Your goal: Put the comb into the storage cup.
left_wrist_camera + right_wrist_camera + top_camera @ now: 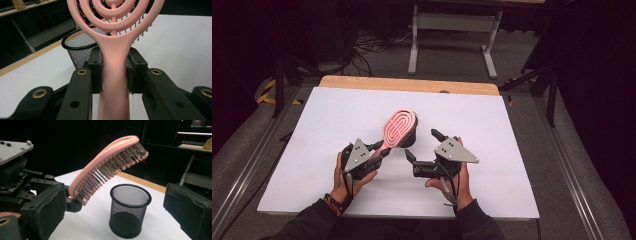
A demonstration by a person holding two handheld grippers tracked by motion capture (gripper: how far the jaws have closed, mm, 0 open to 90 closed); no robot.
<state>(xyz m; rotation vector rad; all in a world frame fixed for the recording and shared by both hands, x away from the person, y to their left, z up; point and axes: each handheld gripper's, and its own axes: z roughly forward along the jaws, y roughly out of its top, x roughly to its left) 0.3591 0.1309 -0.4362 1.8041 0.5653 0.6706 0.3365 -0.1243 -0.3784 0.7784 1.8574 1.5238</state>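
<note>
A pink hairbrush (399,127) with a looped open head is held by its handle in my left gripper (379,149), which is shut on it. In the left gripper view the pads squeeze the brush handle (115,75) from both sides. The brush head hangs tilted, bristles down, over a black mesh cup (130,212) standing upright on the white table; the cup's edge (412,140) peeks out under the brush. My right gripper (422,144) is open just right of the cup, its jaws wide apart on either side of the cup in the right gripper view, touching nothing.
A white board (337,110) covers the table, with a wooden strip (407,84) along its far edge. Beyond it stands a grey table frame (452,30) on a dark floor. Metal rails (562,160) run along both sides.
</note>
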